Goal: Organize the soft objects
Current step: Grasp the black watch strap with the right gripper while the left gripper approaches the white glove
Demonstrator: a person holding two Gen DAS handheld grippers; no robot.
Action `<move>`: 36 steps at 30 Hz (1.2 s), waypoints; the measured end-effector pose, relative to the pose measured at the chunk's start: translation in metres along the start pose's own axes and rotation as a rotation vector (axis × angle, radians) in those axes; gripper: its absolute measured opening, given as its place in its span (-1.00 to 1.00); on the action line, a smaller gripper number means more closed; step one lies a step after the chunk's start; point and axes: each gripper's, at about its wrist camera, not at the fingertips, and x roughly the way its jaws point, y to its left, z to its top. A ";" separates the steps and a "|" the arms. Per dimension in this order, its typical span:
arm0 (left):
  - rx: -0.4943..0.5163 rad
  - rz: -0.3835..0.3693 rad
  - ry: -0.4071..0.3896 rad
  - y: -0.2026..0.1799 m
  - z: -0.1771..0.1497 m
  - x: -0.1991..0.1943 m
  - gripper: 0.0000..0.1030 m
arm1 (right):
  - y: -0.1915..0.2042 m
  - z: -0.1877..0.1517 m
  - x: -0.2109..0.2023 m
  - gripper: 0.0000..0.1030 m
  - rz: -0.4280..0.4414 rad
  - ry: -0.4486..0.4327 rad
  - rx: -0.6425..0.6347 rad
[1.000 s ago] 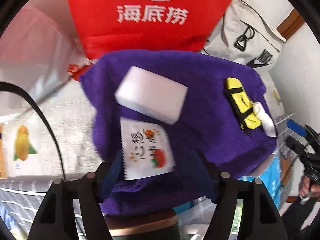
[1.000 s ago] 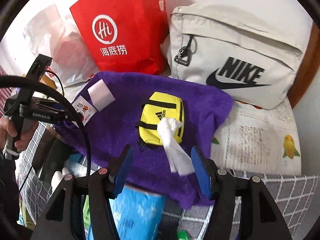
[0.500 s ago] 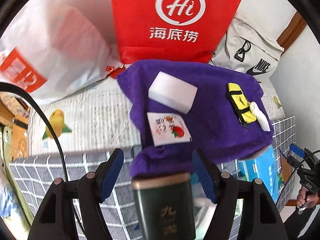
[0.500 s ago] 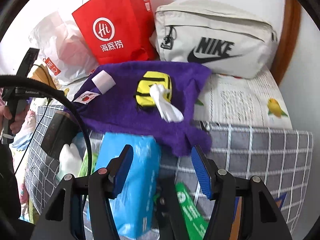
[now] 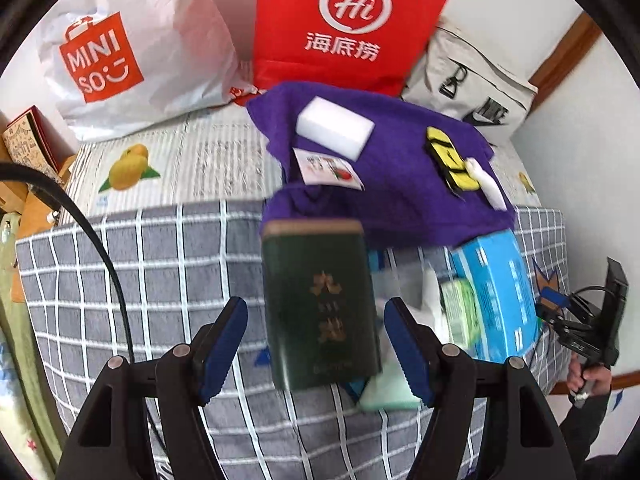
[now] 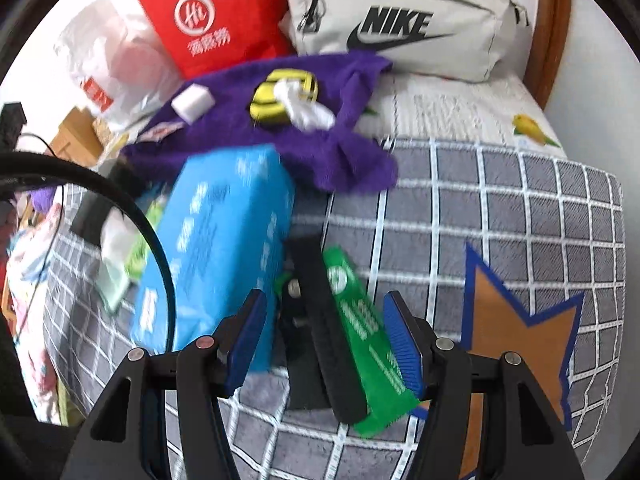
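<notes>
A purple towel (image 5: 400, 184) drapes over the grid-patterned bed edge, carrying 1 white sponge (image 5: 335, 127), 1 sachet (image 5: 328, 169) and 1 yellow pouch (image 5: 452, 159); the left gripper (image 5: 316, 348) hangs below the towel, jaws wide and empty, a dark green tin (image 5: 320, 304) between them; the right gripper (image 6: 324, 340), likewise wide and empty, frames a green packet (image 6: 364, 340) beside a blue tissue pack (image 6: 216, 248), the towel (image 6: 312, 136) beyond.

White walls (image 5: 568, 152) with brown wooden trim (image 6: 548, 32) enclose a bed (image 6: 500, 200) under a grey checked cover, daylit
</notes>
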 end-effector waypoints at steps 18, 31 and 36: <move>0.004 -0.040 0.036 -0.021 -0.070 -0.017 0.34 | 0.009 -0.026 0.026 -0.55 -0.024 -0.025 -0.144; -0.025 -0.050 0.064 -0.012 -0.089 -0.007 0.34 | -0.006 -0.045 0.017 -0.57 0.111 0.016 0.020; -0.014 -0.059 0.083 -0.016 -0.091 0.000 0.34 | -0.001 -0.032 0.025 -0.53 0.071 0.005 0.024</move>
